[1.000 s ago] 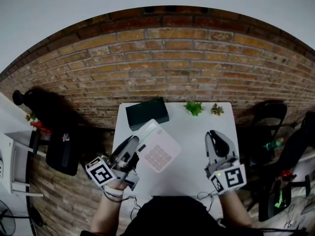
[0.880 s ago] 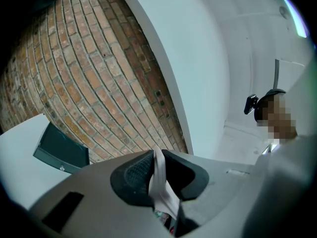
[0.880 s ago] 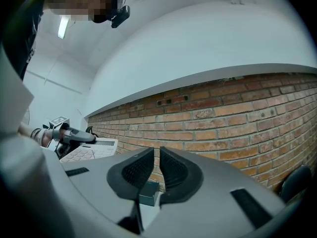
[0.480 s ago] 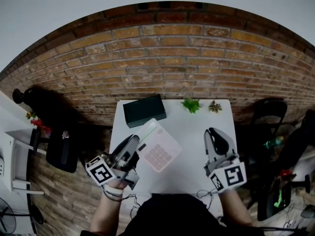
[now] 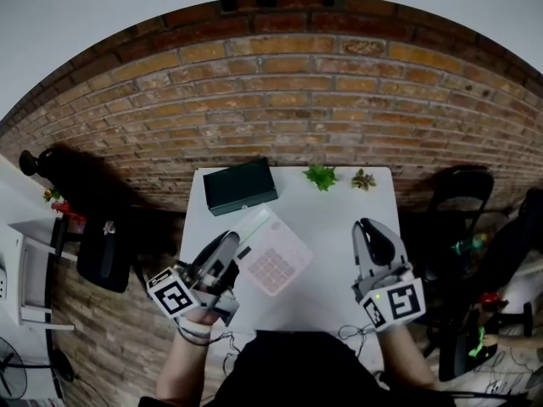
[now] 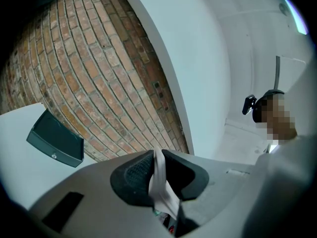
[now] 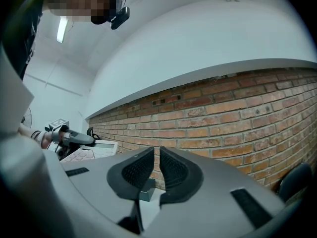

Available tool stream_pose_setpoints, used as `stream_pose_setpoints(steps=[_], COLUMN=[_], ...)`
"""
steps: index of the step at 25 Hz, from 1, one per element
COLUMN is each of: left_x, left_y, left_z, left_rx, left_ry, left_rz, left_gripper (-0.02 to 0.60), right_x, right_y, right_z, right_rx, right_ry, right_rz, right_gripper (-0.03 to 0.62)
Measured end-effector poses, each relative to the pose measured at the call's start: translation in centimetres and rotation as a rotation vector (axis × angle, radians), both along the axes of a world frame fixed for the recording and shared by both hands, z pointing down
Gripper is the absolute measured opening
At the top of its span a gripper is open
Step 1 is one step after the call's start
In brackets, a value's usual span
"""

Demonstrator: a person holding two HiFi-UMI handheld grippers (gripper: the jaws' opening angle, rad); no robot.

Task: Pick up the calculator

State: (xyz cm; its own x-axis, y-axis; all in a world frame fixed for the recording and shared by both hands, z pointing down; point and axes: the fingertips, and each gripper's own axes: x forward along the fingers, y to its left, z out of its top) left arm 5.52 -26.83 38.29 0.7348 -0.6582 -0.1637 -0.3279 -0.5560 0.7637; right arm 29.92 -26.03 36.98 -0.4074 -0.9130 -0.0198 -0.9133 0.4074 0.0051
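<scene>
The calculator, white with pink keys, hangs tilted over the white table. My left gripper is shut on its near left edge. In the left gripper view a thin white edge of the calculator is pinched between the dark pads. My right gripper hovers over the table's right side, jaws shut with nothing between them. From the right gripper view the right gripper points at the brick wall, and the calculator shows at the far left.
A dark green box lies at the table's far left corner. Two small green plants stand along the far edge by the brick wall. A black chair stands to the right, another dark seat to the left.
Both grippers and the held calculator have drawn a little back from the dark box and the far edge. Neither gripper's jaws have changed.
</scene>
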Motion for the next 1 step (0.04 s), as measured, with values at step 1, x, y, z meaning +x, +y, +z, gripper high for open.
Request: stream_pose_setpoints(steps=[1], left_x=[0.43], left_y=[0.01], left_z=[-0.03], left_rx=[0.003], left_ry=[0.001], left_rz=[0.002], left_gripper=[0.049], right_x=[0.39], right_y=[-0.01], right_z=[0.07], right_rx=[-0.001], right_ry=[-0.001], right_rz=[-0.001], right_gripper=[0.037])
